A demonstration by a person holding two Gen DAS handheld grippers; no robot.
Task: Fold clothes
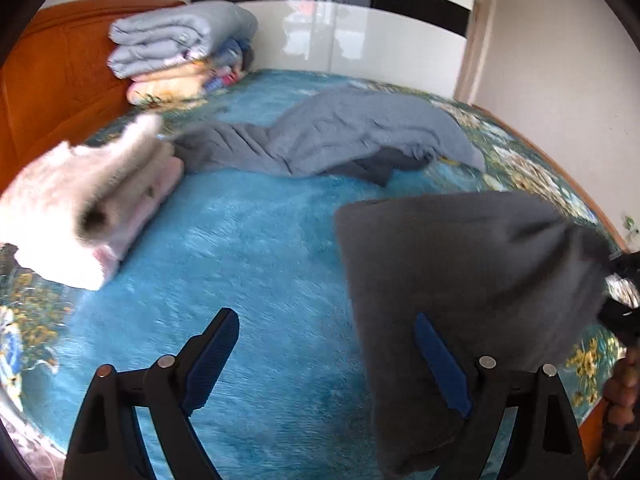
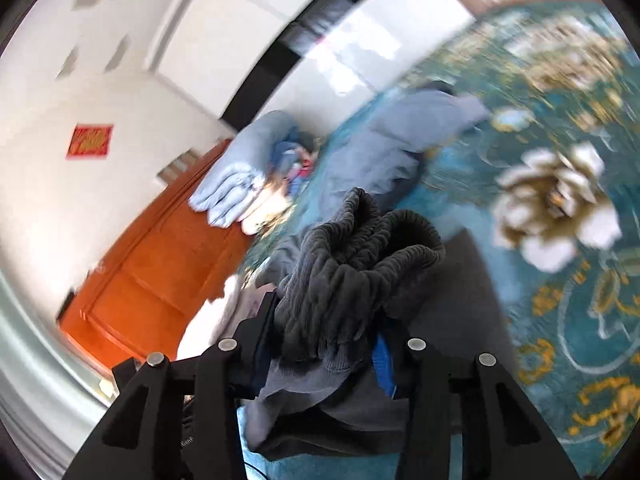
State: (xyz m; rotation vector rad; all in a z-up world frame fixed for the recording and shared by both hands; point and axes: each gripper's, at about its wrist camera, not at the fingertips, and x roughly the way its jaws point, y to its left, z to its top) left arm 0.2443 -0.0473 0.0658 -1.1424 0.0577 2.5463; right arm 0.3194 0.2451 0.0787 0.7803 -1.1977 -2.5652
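Note:
A folded dark grey garment [image 1: 460, 300] hangs above the teal bed cover, held at its right end by my right gripper [image 1: 622, 292]. In the right wrist view my right gripper [image 2: 328, 320] is shut on the garment's bunched ribbed waistband [image 2: 360, 260]. My left gripper [image 1: 324, 336] is open and empty, low over the cover, with its right finger [image 1: 440, 364] against the hanging garment. A blue-grey garment [image 1: 340, 136] lies unfolded and rumpled on the bed further back. A folded white and pink fleece garment [image 1: 80, 208] lies at the left.
A stack of folded quilts [image 1: 180, 52] rests against the orange headboard [image 1: 52, 80] at the back left. The teal floral cover [image 1: 248, 260] spreads over the bed. A white wardrobe with a black band [image 1: 360, 28] stands behind the bed.

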